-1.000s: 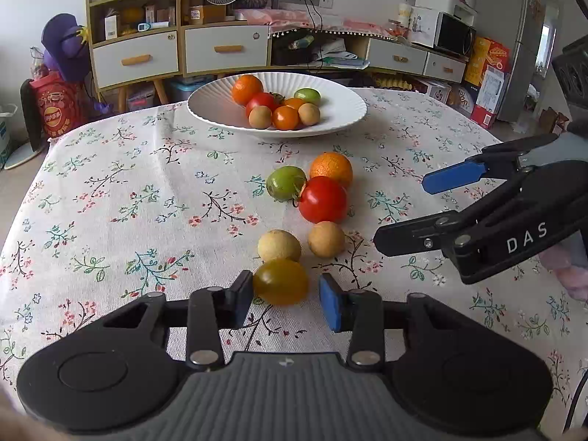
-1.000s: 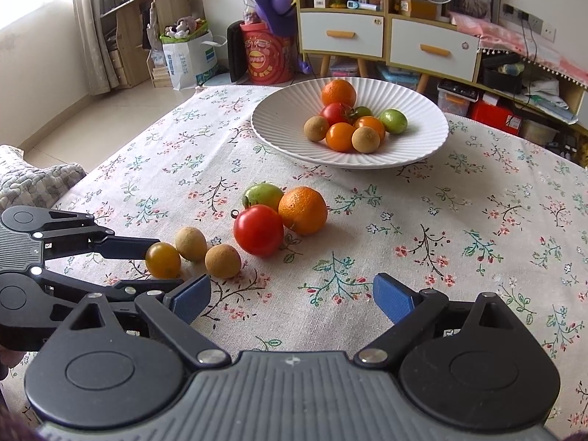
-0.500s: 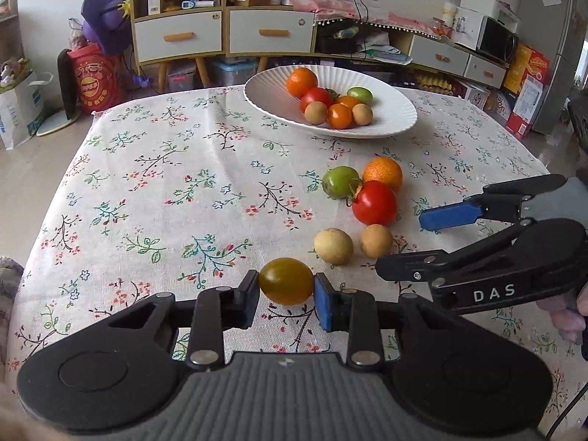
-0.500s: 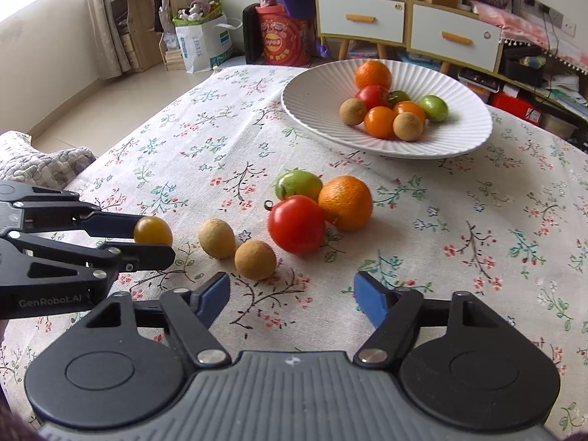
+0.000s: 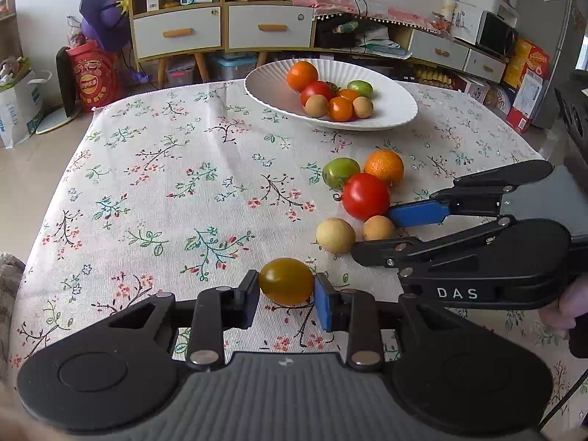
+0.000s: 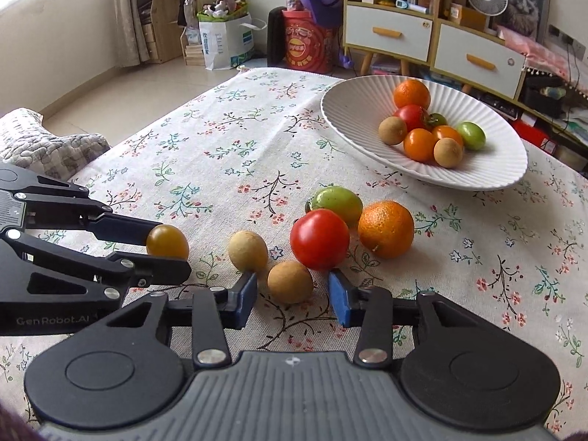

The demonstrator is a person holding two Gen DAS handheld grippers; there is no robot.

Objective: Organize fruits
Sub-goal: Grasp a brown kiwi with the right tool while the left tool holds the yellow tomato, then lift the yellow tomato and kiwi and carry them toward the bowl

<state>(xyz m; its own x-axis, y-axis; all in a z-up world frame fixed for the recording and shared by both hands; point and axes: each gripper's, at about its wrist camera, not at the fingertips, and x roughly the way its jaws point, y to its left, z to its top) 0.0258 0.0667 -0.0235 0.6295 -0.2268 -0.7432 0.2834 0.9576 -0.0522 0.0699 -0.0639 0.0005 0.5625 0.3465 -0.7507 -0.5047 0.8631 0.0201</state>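
Note:
My left gripper (image 5: pixel 286 290) is shut on a yellow-brown tomato (image 5: pixel 286 281), also in the right wrist view (image 6: pixel 167 241), just above the floral tablecloth. My right gripper (image 6: pixel 292 294) is open, its jaws on either side of a tan longan (image 6: pixel 290 281) without touching it. A second, paler longan (image 6: pixel 248 250), a red tomato (image 6: pixel 319 239), a green tomato (image 6: pixel 338 202) and an orange (image 6: pixel 386 228) lie loose close by. A white ribbed plate (image 6: pixel 352 110) at the far side holds several fruits.
The table (image 5: pixel 165 191) has a floral cloth, with its edges at the left and far side. Behind it stand drawer cabinets (image 5: pixel 220 29), bags and boxes on the floor. A grey cushion (image 6: pixel 47 143) lies off the table's left edge.
My left gripper closed on the yellow-brown tomato and lifted it slightly. My right gripper moved forward and narrowed around the tan longan.

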